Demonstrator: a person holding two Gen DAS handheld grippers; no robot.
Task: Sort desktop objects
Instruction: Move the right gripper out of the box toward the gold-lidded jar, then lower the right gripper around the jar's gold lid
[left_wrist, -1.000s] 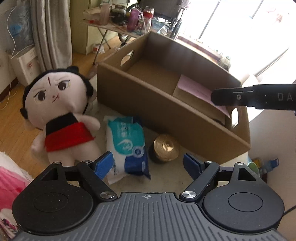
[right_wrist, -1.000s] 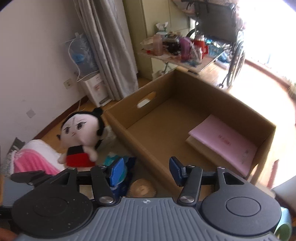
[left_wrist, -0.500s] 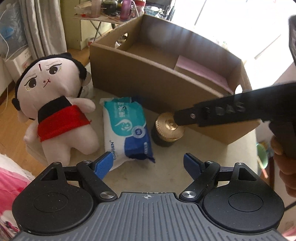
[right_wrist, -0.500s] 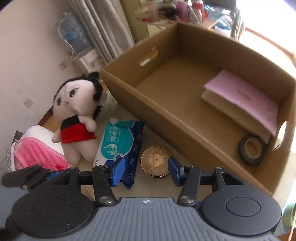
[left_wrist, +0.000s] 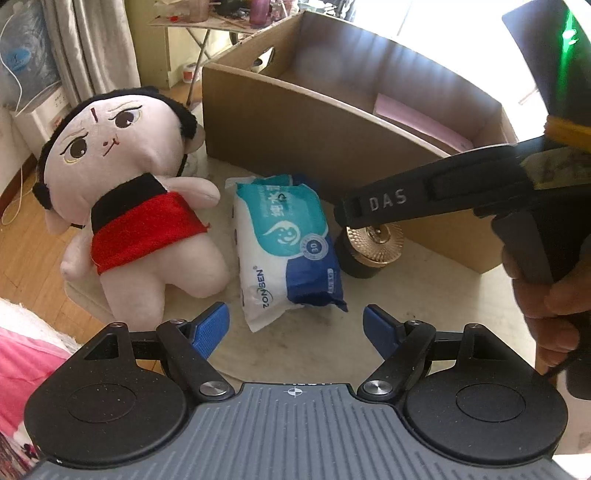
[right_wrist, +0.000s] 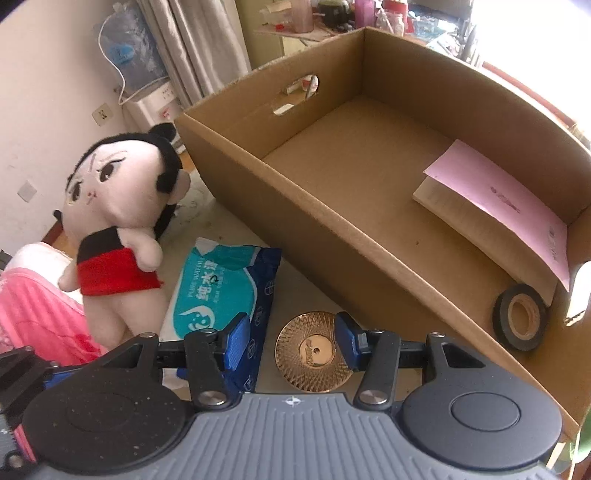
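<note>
**Right gripper now down over the gold-lid jar**

So the round black jar with the ribbed gold lid (right_wrist: 314, 350) sits on the pale tabletop (left_wrist: 424, 288), just in front of the big open cardboard box's (right_wrist: 332, 236) near wall and right beside the teal-and-blue pack of wet wipes (left_wrist: 286, 243). A second ago the right gripper (right_wrist: 291, 345) was up high looking into the box; now it has dropped right over the jar, blue pads either side of the lid. Its jaws stand half-open, not touching the lid as far as I can tell, so nothing is held yet.

The left gripper (left_wrist: 295, 326) hangs low near the wipes pack, wide and empty, jaws narrowing a little.

The plush doll with black hair and a red skirt (left_wrist: 140, 206) hasn't budged (leaning at the table's edge).

Box already has a pink-covered notebook (right_wrist: 498, 206) and a black tape roll (right_wrist: 521, 321), so I'd guess the jar goes in next.
</note>
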